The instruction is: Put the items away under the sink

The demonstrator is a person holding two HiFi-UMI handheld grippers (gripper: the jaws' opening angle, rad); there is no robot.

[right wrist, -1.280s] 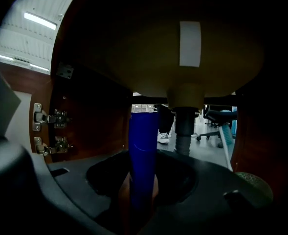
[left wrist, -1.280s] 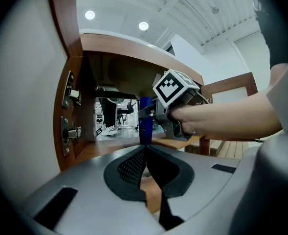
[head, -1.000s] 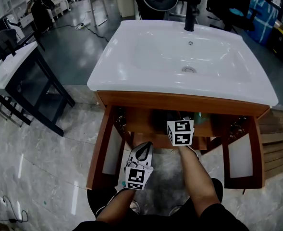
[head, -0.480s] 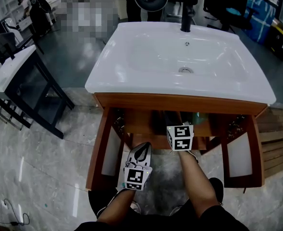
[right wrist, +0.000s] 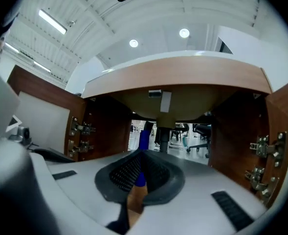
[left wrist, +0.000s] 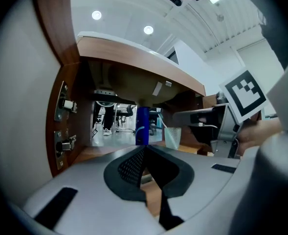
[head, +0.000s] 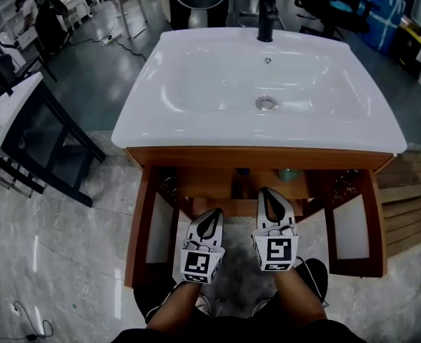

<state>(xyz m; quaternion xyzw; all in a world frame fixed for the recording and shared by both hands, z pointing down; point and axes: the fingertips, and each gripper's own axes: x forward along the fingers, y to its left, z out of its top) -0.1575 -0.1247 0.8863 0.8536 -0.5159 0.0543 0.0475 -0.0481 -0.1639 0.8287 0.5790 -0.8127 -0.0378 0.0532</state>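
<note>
Blue bottle (left wrist: 142,125) upright under sink (head: 196,116), long axis vertical. Left gripper (head: 211,216) closed, empty; right gripper (head: 267,193) just closed on nothing.

A wooden shelf board (left wrist: 82,152) runs across the inside of the brown wooden vanity cabinet (head: 253,156), under the white ceramic basin (head: 196,84). Two things stand upright on it toward the back. A tall blue plastic bottle (left wrist: 142,126) is near the middle. Just beside it on the right is a clear plastic cup (left wrist: 173,137) with a thin pale-green stick (left wrist: 163,122) leaning in it. The cabinet stands on a grey marbled tile floor (head: 53,249).
</note>
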